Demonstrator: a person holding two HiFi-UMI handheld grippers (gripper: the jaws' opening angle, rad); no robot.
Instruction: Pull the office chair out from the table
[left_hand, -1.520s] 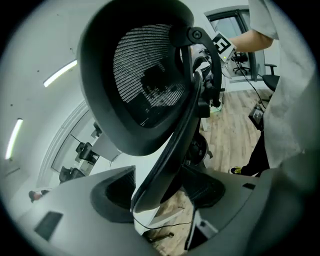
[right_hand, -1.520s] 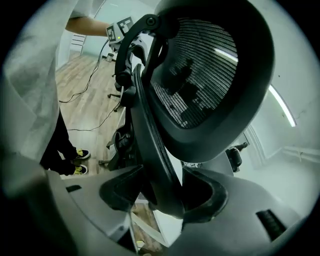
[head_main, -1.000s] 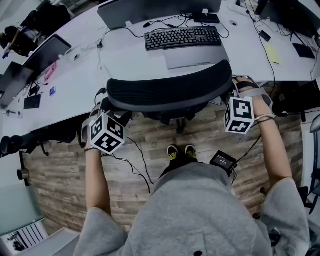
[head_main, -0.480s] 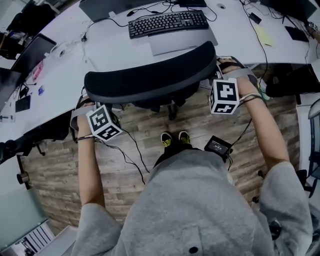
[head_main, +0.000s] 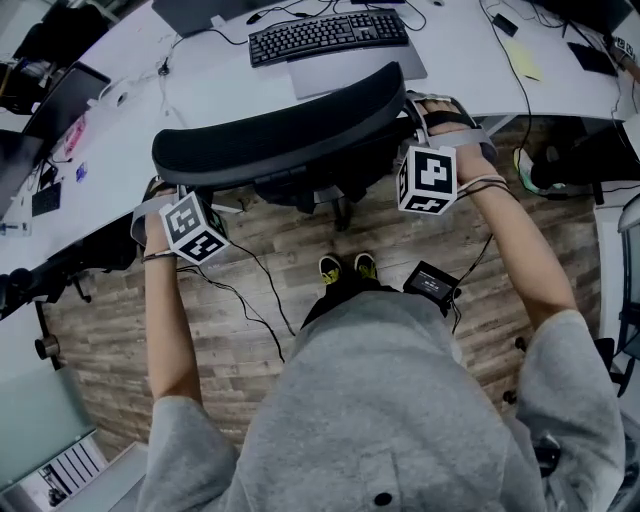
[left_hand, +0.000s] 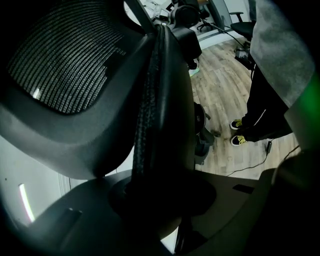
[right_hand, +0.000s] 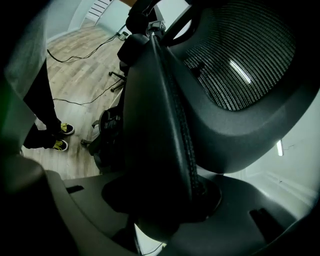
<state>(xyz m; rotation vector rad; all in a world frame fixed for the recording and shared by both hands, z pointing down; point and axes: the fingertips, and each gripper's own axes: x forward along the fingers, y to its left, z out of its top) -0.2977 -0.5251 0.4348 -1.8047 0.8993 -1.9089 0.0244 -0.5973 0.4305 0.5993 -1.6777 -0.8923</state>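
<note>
- Black mesh against white: the office chair (head_main: 280, 150) stands askew at the table (head_main: 200, 95), its backrest towards the person.
- The left gripper (head_main: 160, 195) is clamped narrow on the backrest's left edge. The right gripper (head_main: 412, 135) has just been opening its jaws with the right edge between them; whether its pads press cannot be told.
- Likely hazards: a one-sided pull may swivel the seat instead of rolling it, the slack edge may slip free, or the floor cable (head_main: 255, 300) may snag a castor.

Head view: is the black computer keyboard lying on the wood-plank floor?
No, the black computer keyboard lies on the white desk, well clear of the floor.
</note>
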